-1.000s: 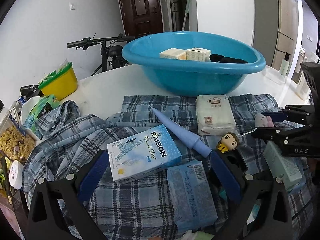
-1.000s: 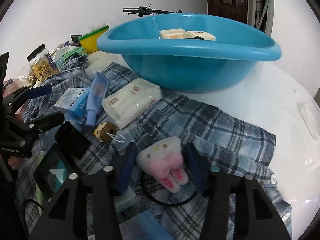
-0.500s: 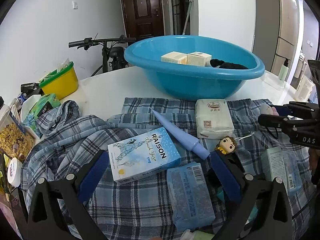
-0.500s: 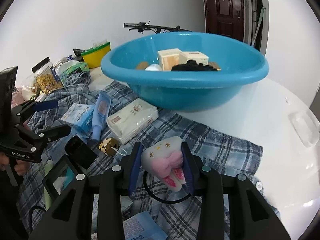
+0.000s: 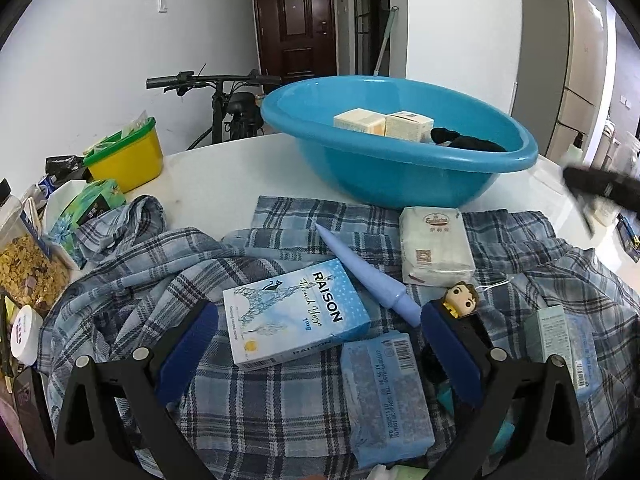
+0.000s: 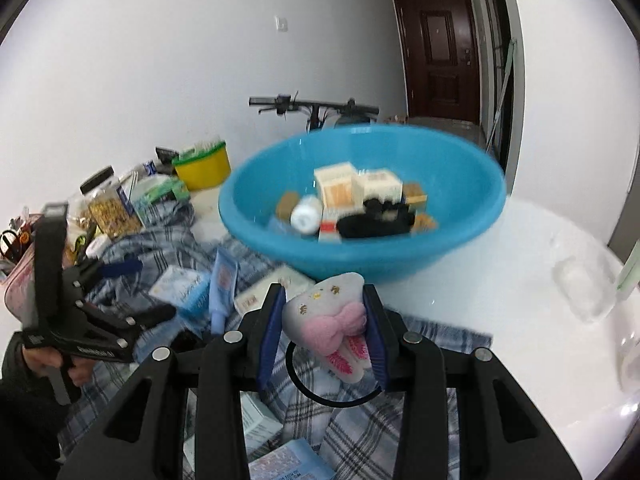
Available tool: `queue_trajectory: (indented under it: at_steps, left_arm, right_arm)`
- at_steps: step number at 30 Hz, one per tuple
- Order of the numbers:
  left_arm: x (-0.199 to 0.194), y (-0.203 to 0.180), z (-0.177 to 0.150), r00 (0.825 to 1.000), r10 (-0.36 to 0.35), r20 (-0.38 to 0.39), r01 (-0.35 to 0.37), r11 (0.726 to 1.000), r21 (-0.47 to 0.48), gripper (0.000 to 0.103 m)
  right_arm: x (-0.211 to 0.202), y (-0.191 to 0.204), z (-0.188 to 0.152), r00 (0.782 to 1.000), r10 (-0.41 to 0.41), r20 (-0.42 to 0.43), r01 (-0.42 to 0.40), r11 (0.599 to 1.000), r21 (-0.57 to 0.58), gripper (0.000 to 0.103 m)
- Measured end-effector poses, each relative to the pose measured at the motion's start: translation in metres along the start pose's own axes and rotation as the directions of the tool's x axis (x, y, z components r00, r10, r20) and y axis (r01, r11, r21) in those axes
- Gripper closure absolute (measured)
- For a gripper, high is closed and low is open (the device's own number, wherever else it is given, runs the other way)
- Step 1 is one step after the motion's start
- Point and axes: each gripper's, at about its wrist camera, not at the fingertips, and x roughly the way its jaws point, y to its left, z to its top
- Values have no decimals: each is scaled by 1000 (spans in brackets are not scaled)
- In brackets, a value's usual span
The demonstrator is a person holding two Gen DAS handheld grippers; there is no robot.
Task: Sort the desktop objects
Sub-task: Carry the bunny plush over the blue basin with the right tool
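Left wrist view: the left claw [image 5: 316, 344] stands wide open and empty above the box [image 5: 294, 318] on the plaid cloth [image 5: 132, 264]; the basin [image 5: 396, 160] lies beyond.
Right wrist view: the right claw [image 6: 322, 328] is clamped on the plush [image 6: 332, 320], lifted off the surface [image 6: 520, 280]; the basin [image 6: 360, 200] sits straight ahead and slightly below, nearer this hand.

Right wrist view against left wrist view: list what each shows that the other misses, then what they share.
Only the right wrist view shows the plush toy clamped between the right gripper jaws, its black loop hanging below, and a white bottle inside the basin.
Only the left wrist view shows the figurine and the barcoded blue pack on the plaid cloth.
Both show the blue basin, its cream boxes, the blue tube and the yellow tub.
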Motion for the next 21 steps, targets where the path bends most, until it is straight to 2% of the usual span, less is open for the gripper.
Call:
queue_trajectory:
  at_steps: [11, 21]
  left_arm:
    - [2, 0, 0, 1000, 6, 6, -6, 1000, -3, 0]
    - [4, 0, 0, 1000, 0, -1, 0, 1000, 2, 0]
  right_arm:
    - [-30, 5, 70, 994, -20, 111, 26, 998, -50, 66]
    - [-9, 6, 120, 991, -18, 134, 28, 997, -76, 66]
